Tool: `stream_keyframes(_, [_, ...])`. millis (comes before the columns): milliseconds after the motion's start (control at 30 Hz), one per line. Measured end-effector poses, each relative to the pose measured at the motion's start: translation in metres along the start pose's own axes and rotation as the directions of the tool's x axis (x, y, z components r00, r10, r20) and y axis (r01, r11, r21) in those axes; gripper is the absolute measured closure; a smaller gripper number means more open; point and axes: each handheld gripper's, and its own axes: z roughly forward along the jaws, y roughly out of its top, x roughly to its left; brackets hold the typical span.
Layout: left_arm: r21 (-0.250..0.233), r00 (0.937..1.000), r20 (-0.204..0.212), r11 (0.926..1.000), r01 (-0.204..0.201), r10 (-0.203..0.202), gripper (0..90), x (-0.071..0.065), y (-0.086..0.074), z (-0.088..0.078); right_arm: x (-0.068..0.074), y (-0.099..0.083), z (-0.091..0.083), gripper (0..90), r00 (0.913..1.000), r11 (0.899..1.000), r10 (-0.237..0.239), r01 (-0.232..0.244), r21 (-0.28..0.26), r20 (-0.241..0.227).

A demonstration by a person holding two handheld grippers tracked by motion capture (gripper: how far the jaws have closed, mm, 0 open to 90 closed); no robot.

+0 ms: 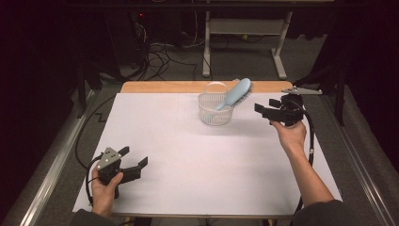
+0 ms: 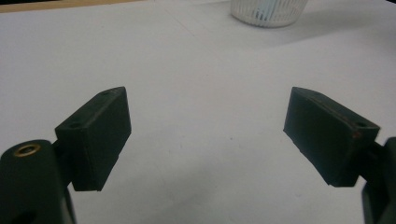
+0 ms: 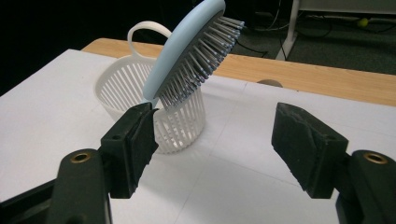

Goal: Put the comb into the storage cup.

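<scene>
A light blue hairbrush (image 1: 235,93) stands slanted in a white slatted basket (image 1: 215,110) at the back middle of the white table. Its handle is down inside and its bristled head (image 3: 198,60) leans out over the rim. My right gripper (image 1: 266,107) hovers just right of the basket (image 3: 140,93), open, with nothing between its jaws. My left gripper (image 1: 134,159) rests near the front left corner, open and empty. From the left gripper view, its spread jaws (image 2: 205,128) face bare white table, with the basket (image 2: 268,11) far off at the top.
The white sheet (image 1: 188,160) covers the table, with a wooden strip (image 1: 160,86) at its back edge. Cables trail from both grippers. Beyond the table lie a dark floor, cords and a desk frame (image 1: 244,33).
</scene>
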Motion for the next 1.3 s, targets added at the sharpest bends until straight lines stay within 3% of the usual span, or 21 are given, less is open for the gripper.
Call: stream_keyframes(1300, [0.002, 1.0, -0.003, 1.0, 0.002, -0.002, 15.9, 0.0, 0.0, 0.0, -0.012, -0.014, -0.023, 30.6, 0.9998, 0.998, 0.01, -0.009, -0.054, 0.018])
